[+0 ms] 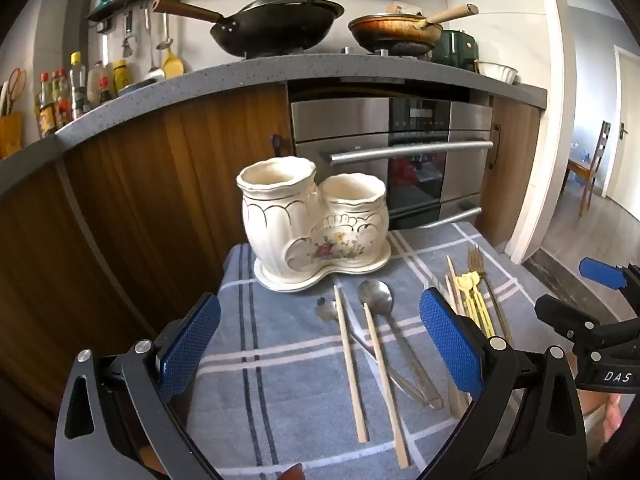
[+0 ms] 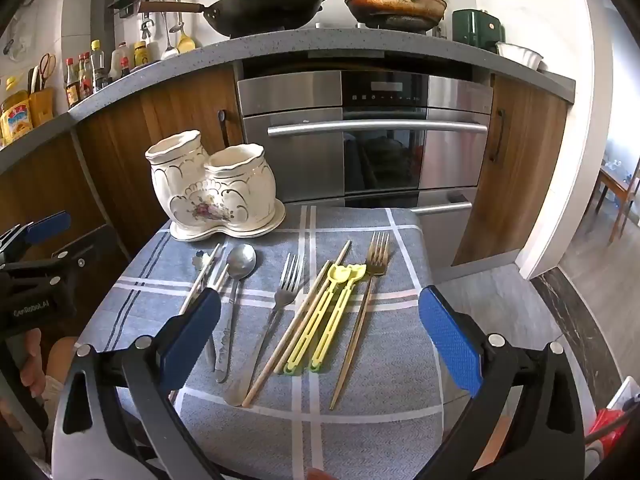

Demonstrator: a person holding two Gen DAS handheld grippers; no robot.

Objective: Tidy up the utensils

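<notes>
Your utensils lie loose on the blue plaid cloth [image 2: 360, 360], side by side with their heads toward the far edge. From the left edge inward you have a small spoon [image 2: 199, 259] half hidden under wooden chopsticks [image 1: 350, 364], then the large steel spoon [image 2: 240, 264], the silver fork [image 2: 286, 280], another pair of wooden chopsticks [image 2: 296, 320], the yellow training chopsticks [image 2: 320, 320] and, nearest the right edge, the gold fork [image 2: 370, 280]. The gold fork's tines lie just beside the yellow pair's tops.

The cream ceramic holder [image 1: 312, 220] with two cups stands on its matching tray at the far left corner of the cloth, upright, both cups showing nothing inside.

Your left gripper [image 1: 320, 340] hangs over the near left part of the cloth with its blue pads spread wide, grasping nothing; the left chopsticks and large spoon lie below the gap. Your right gripper [image 2: 320, 340] hangs over the near middle, likewise spread wide and unloaded, above the silver fork, chopsticks and gold fork.

Behind the cloth stand the steel oven [image 2: 372, 140] and the grey counter [image 2: 280, 46] carrying a black wok [image 2: 272, 4] and a brown pan [image 2: 396, 2].
</notes>
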